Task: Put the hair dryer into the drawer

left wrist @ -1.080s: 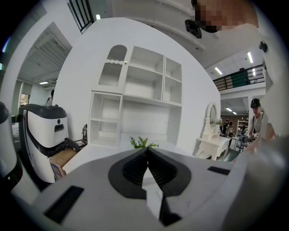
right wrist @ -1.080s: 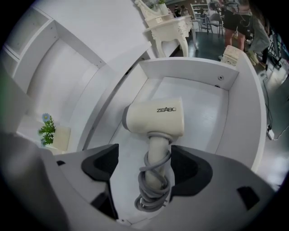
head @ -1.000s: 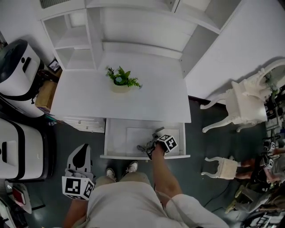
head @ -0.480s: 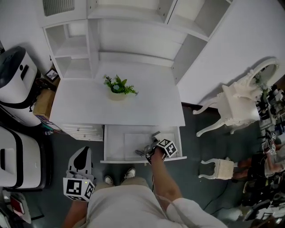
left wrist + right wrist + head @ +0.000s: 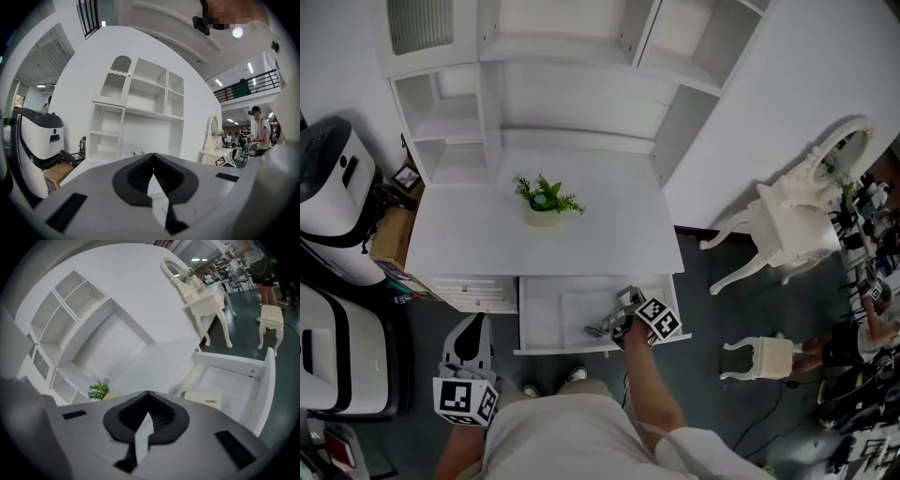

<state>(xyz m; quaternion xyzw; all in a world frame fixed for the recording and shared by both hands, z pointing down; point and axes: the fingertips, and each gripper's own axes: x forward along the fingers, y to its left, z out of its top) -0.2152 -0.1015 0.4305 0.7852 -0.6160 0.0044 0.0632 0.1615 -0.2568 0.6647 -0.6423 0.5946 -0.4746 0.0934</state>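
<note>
The white drawer [image 5: 534,349] under the desk [image 5: 487,244] stands pulled out. Inside it, in the right gripper view, lies a pale cream object with small print [image 5: 201,400], apparently the hair dryer; in the head view I cannot make it out. My right gripper [image 5: 602,327] hovers over the drawer's front right part. Its jaws [image 5: 148,393] have just been closing and are now shut with nothing between them. My left gripper [image 5: 472,326] hangs low at the left, beside the desk and away from the drawer. Its jaws [image 5: 153,154] are shut and empty.
A small potted plant [image 5: 546,199] sits on the desk below open white shelves [image 5: 572,94]. White appliances [image 5: 337,206] and a cardboard box [image 5: 389,234] stand at the left. An ornate white dressing table [image 5: 797,225] and a stool [image 5: 759,356] are at the right. My feet [image 5: 572,375] are under the drawer front.
The right gripper has lifted a little over the drawer's front right part. The head view has shifted, showing more of the shelves. The left gripper has stayed in place.
</note>
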